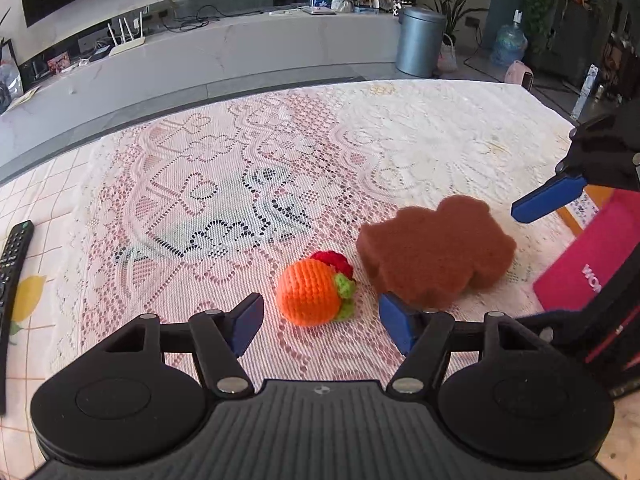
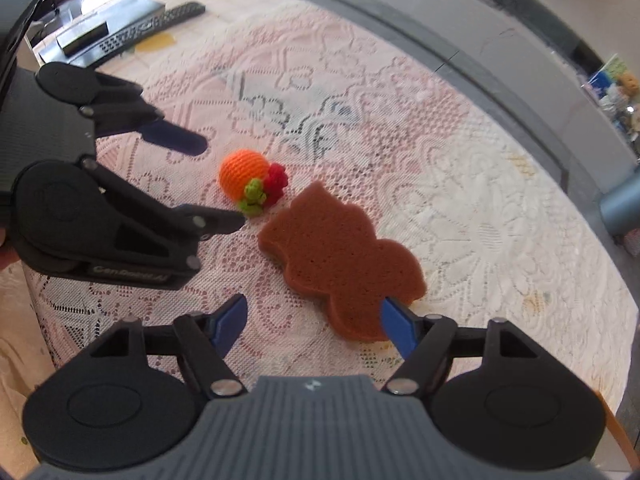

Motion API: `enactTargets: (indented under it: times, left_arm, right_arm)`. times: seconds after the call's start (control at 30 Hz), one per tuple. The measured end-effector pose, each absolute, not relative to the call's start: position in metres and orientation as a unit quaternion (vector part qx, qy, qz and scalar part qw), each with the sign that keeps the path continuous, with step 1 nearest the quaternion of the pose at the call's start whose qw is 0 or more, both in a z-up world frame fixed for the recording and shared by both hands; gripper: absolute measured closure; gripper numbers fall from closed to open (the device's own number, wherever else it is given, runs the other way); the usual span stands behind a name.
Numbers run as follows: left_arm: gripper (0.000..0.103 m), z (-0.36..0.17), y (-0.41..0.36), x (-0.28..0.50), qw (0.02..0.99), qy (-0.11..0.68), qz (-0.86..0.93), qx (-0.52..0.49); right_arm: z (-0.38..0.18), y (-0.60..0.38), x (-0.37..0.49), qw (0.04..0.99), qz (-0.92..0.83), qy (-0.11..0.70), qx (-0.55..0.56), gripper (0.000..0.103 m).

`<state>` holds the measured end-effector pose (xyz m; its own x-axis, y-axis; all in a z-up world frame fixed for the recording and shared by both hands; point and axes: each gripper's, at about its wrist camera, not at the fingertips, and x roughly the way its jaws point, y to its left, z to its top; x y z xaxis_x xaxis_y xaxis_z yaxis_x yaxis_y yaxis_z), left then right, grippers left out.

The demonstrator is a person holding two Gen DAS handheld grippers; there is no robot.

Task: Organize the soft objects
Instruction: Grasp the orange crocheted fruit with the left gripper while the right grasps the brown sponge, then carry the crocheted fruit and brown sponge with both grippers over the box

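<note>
An orange crocheted ball point(image 1: 310, 298) with green leaves lies on the lace tablecloth point(image 1: 240, 184), with a small red crocheted piece point(image 1: 334, 262) touching its far side. My left gripper point(image 1: 322, 316) stands open around the ball's near side, its pads apart from it. A brown bear-shaped sponge point(image 1: 436, 248) lies flat just right of the ball. In the right wrist view, my right gripper point(image 2: 314, 314) is open over the near end of the sponge point(image 2: 340, 256), whose edge is at the right finger. The left gripper point(image 2: 220, 182) flanks the orange ball point(image 2: 240, 174) there.
A black remote control point(image 1: 14, 272) lies at the table's left edge. A pink box point(image 1: 588, 264) sits at the right, behind the right gripper's blue finger point(image 1: 546, 200). A dark flat box point(image 2: 82, 36) rests by the remote point(image 2: 160, 20). Beyond the table stands a grey bin point(image 1: 420, 40).
</note>
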<state>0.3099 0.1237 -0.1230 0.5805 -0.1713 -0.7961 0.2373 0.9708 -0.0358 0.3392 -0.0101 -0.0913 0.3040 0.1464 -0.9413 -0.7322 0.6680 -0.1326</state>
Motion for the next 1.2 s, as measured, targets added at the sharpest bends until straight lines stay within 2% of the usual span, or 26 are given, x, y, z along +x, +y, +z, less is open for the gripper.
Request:
enactTargets:
  times: [0.13, 0.2, 0.27, 0.37, 0.77, 0.83, 1.0, 1.2]
  left_arm:
    - [0.026, -0.13, 0.12, 0.319, 0.887, 0.446, -0.111, 0.034]
    - [0.029, -0.134, 0.121, 0.323, 0.886, 0.451, -0.104, 0.033]
    - [0.045, -0.137, 0.121, 0.325, 0.885, 0.454, -0.102, 0.029]
    - [0.05, -0.139, 0.121, 0.324, 0.887, 0.451, -0.101, 0.024]
    - [0.051, -0.119, 0.13, 0.296, 0.892, 0.446, -0.07, -0.022]
    - [0.051, -0.116, 0.13, 0.291, 0.892, 0.446, -0.072, -0.026]
    - [0.051, -0.114, 0.123, 0.282, 0.894, 0.443, -0.072, -0.016]
    - [0.051, -0.106, 0.123, 0.271, 0.895, 0.44, -0.067, -0.02]
  right_arm:
    - [-0.101, -0.002, 0.354, 0.739, 0.293, 0.517, -0.316, 0.02]
    - [-0.108, -0.001, 0.363, 0.728, 0.296, 0.531, -0.318, 0.02]
    - [-0.113, 0.0, 0.367, 0.72, 0.299, 0.538, -0.321, 0.02]
    - [-0.116, 0.003, 0.37, 0.715, 0.299, 0.537, -0.333, 0.02]
    - [-0.132, 0.017, 0.372, 0.698, 0.3, 0.54, -0.363, 0.021]
    - [-0.133, 0.02, 0.368, 0.7, 0.29, 0.527, -0.385, 0.034]
    - [-0.13, 0.019, 0.361, 0.701, 0.293, 0.513, -0.399, 0.047]
    - [-0.117, 0.023, 0.343, 0.71, 0.297, 0.481, -0.419, 0.079]
